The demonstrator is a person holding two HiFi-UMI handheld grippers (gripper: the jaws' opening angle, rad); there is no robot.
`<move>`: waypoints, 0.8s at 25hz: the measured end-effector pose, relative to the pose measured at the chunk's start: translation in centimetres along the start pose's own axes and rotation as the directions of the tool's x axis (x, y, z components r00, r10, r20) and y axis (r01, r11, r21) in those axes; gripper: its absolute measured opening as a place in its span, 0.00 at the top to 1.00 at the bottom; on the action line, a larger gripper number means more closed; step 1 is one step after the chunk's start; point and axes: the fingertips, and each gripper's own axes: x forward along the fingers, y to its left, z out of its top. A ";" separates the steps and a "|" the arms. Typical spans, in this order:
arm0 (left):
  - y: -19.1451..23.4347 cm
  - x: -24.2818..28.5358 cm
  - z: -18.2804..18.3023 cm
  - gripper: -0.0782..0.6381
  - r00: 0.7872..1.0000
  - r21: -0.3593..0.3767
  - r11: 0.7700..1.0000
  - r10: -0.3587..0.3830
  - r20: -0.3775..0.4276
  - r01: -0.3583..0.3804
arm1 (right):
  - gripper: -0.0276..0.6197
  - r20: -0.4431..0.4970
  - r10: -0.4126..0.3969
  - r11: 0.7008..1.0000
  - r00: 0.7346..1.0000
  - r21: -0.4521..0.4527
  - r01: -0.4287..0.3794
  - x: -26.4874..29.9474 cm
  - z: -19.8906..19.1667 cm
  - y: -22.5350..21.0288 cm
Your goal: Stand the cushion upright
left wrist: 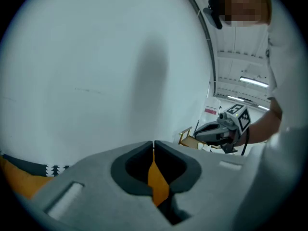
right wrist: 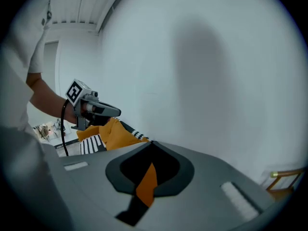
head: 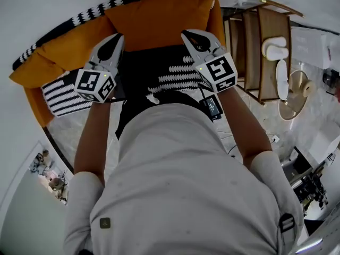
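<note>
Nearest you in the head view, your white-shirted torso (head: 186, 185) blocked the front of the orange sofa (head: 50, 54), so its seat could not be made out. Just past it, the left gripper (head: 118, 37) and right gripper (head: 186, 34) were each clamped on a fold of the orange cushion (head: 159, 17). The cushion spread between and beyond them against the sofa back, its lower edge hidden behind the grippers and a black-and-white throw (head: 175, 73). Only the gripper views showed the pinch itself, with orange fabric wedged between closed jaws. Otherwise they faced the white wall (left wrist: 96, 71). A striped pillow (head: 61, 93) lay at the sofa's left end. Farther right stood a wooden rack (head: 260, 41).
</note>
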 end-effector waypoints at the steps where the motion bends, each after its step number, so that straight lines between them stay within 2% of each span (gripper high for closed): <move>1: -0.3 -0.9 0.6 0.87 1.000 0.010 1.000 -0.006 0.010 0.006 | 0.94 0.020 -0.003 1.000 1.000 -0.027 0.003 -0.4 0.9 0.9; 4: -0.8 -4.0 2.3 0.89 0.999 0.036 0.999 -0.024 0.042 0.023 | 0.94 0.060 -0.011 0.997 0.998 -0.081 0.016 -1.3 3.4 3.7; 8: -1.4 -8.3 3.6 0.89 0.995 0.080 0.994 -0.078 0.060 0.073 | 0.94 0.121 -0.041 0.994 0.992 -0.094 0.053 -2.6 6.7 7.8; 11: -1.7 -12.0 3.6 0.89 0.991 0.118 0.986 -0.126 0.051 0.119 | 0.94 0.166 -0.071 0.992 0.984 -0.088 0.086 -3.4 8.9 11.4; 14: -2.1 -16.3 3.9 0.89 0.983 0.147 0.977 -0.168 0.075 0.155 | 0.94 0.213 -0.099 0.990 0.972 -0.080 0.119 -4.2 10.8 15.4; 20: -2.3 -24.5 3.8 0.89 0.963 0.168 0.959 -0.248 0.102 0.229 | 0.94 0.230 -0.131 0.989 0.964 -0.040 0.144 -4.6 12.2 23.6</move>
